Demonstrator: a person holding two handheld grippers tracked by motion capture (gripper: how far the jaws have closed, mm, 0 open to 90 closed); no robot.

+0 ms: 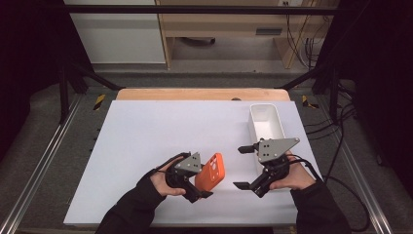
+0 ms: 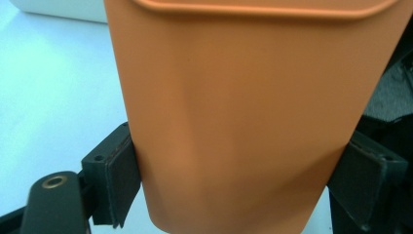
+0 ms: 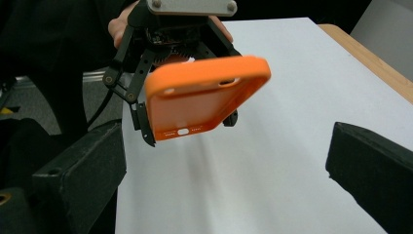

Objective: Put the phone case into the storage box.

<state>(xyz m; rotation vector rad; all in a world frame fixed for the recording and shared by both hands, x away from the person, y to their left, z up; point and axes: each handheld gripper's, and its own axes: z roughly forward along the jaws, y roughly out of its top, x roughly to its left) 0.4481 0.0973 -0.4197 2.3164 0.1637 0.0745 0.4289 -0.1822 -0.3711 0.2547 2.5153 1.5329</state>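
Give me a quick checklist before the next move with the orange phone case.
1. Left hand-held gripper clamped on the orange phone case: ok, pads press both sides.
2. Case lifted off the white sheet: ok in the right gripper view.
3. Right hand-held gripper open and empty: ok.
4. Gap between right hand-held gripper and case: ok, apart.
5. White bin empty: cannot tell.

L tool (image 1: 197, 183) sat low at the near edge, held in the person's L hand (image 1: 163, 181), forearm coming up from the bottom; its jaws were clamped tight from both sides, pads (image 2: 122, 178) pressing in. R tool (image 1: 247, 166) was held in the R hand (image 1: 294, 178), pointed toward the L one, jaws spread wide w/ nothing between them.
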